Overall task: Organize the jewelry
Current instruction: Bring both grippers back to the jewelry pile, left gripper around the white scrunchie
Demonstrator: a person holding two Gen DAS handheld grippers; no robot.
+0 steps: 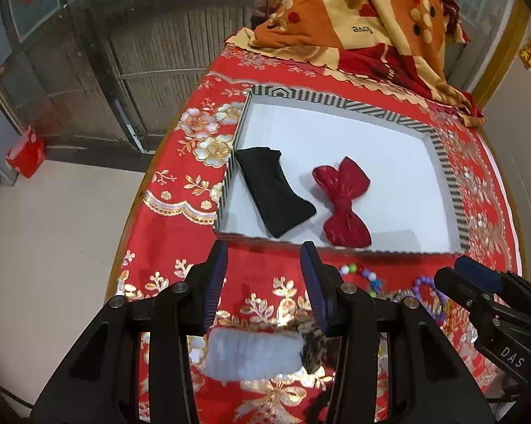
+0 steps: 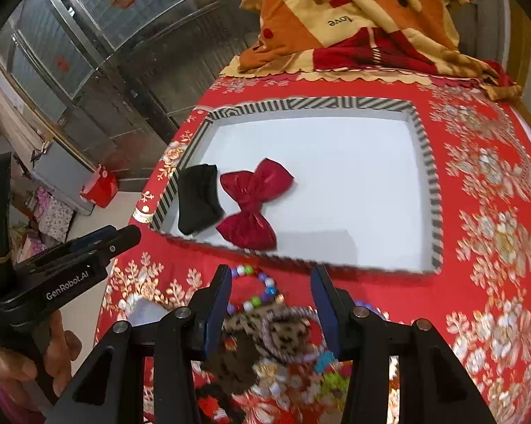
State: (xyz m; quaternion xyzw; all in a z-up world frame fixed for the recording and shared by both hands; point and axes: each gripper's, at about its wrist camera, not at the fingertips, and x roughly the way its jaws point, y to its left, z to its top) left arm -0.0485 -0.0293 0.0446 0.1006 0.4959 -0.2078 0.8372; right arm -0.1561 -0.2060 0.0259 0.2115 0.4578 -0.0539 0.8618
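Note:
A white tray with a striped rim point(image 1: 336, 100) point(image 2: 300, 103) holds a folded black band point(image 1: 272, 190) point(image 2: 198, 199) and a red bow point(image 1: 343, 205) point(image 2: 253, 205). In front of it on the red cloth lie a colourful bead bracelet point(image 2: 255, 282) point(image 1: 366, 275), a purple bead string point(image 1: 424, 282), a leopard-print scrunchie point(image 2: 283, 332) point(image 1: 313, 344) and a white fluffy band point(image 1: 255, 355). My left gripper point(image 1: 263, 247) hovers open above the fluffy band, not touching it. My right gripper point(image 2: 272, 270) hangs open over the leopard scrunchie, its pads apart from it.
An orange and red quilt point(image 1: 353, 17) is heaped behind the tray. The cloth-covered table edge point(image 1: 131, 212) drops to the floor on the left, where a red bag point(image 1: 25, 152) sits. A hand point(image 2: 29, 360) holds the left gripper's handle.

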